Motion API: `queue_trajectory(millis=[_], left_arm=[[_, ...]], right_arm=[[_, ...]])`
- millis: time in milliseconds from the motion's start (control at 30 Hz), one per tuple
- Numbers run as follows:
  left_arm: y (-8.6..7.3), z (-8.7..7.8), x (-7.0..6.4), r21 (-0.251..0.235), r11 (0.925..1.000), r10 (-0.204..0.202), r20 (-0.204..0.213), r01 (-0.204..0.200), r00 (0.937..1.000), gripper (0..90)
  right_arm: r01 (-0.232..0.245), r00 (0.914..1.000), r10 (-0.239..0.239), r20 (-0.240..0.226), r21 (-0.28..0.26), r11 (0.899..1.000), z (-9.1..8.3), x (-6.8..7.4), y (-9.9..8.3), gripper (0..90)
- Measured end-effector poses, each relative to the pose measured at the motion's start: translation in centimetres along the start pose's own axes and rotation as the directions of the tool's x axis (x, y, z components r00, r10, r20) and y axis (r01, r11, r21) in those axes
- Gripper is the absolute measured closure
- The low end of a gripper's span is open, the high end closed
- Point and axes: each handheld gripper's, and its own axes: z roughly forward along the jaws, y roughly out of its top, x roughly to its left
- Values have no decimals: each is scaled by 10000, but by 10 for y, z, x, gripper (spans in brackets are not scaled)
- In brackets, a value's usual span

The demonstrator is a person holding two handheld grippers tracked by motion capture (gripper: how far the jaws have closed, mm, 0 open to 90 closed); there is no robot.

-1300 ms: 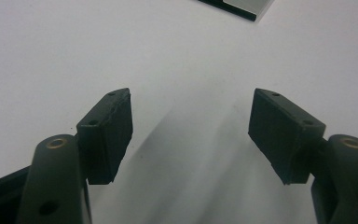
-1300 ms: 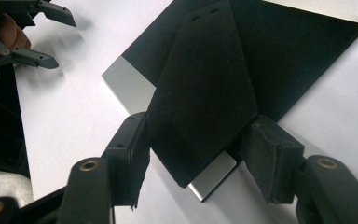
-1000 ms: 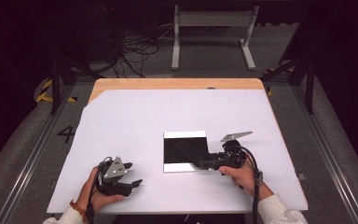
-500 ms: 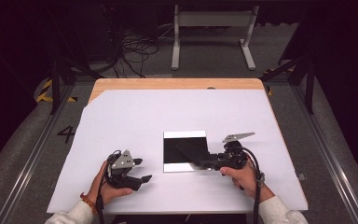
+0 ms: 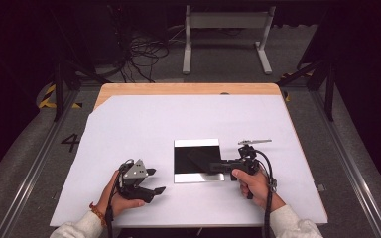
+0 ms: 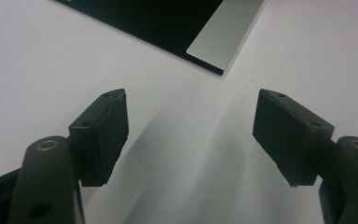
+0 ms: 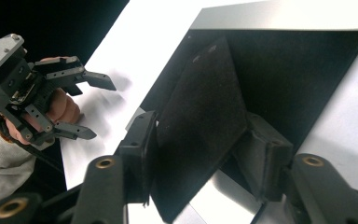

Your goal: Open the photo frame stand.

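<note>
A flat rectangular panel lies on the white sheet that covers the table, a little toward the sheet's right edge and nearer its near edge than its far one. The panel's face is glossy black, with pale, brushed-looking silvery bands along its far and near sides. In the right gripper view the dark face looks smooth and mirror-like beside the matte white around it.

The right gripper lies low over the panel's near right part, and its black jaws are clamped on a thin dark cloth, a matte, felt-like piece with a pointed upper corner that stands on edge between the pads and touches the panel.

The left gripper is held near the sheet's near edge, left of the panel and apart from it. In the left gripper view its two blocky black pads stand wide apart with bare white sheet between them and the panel's corner ahead.
</note>
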Motion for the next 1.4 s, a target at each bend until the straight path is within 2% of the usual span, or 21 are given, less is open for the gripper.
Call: queue_trajectory(millis=[67, 400, 567, 700, 900, 1000, 1100, 1133, 1233, 1333, 1400], left_arm=[[1, 1, 0, 21, 10000, 31, 13, -31, 10000, 272], [9, 11, 5, -87, 9997, -206, 64, 206, 9998, 262], [16, 19, 12, -365, 9954, -871, 450, 888, 9952, 243], [23, 26, 19, -476, 9898, -1318, 447, 1339, 9903, 225], [30, 36, 25, -362, 9864, -1589, 323, 1600, 9868, 203], [34, 41, 27, -301, 9861, -1626, 329, 1636, 9861, 198], [36, 45, 29, -244, 9849, -1705, 336, 1713, 9848, 207], [37, 47, 30, -120, 9839, -1776, 322, 1781, 9836, 214], [40, 50, 33, -150, 9825, -1848, 424, 1856, 9819, 209], [41, 51, 34, -68, 9840, -1774, 405, 1778, 9833, 202], [42, 52, 35, -80, 9815, -1907, 500, 1913, 9804, 196]], right_arm=[[132, 9996, -137, 229, 196, 9997, 2, 1, -1, 519], [464, 9986, -465, 265, 35, 9989, 1, 2, -2, 552], [729, 9970, -729, 269, 11, 9973, 0, 3, -2, 560], [1030, 9942, -1028, 326, -41, 9947, -2, 6, -3, 569], [1666, 9852, -1656, 436, -205, 9858, -5, 12, -5, 582], [2148, 9756, -2126, 547, -360, 9760, -6, 17, -6, 582], [2407, 9688, -2376, 704, -386, 9698, -6, 20, -7, 582], [2447, 9676, -2414, 734, -392, 9688, -7, 21, -7, 582], [2534, 9654, -2498, 751, -428, 9664, -7, 22, -8, 582], [2683, 9613, -2644, 779, -446, 9623, -7, 23, -8, 583], [2796, 9583, -2759, 739, -460, 9590, -8, 24, -9, 592]])
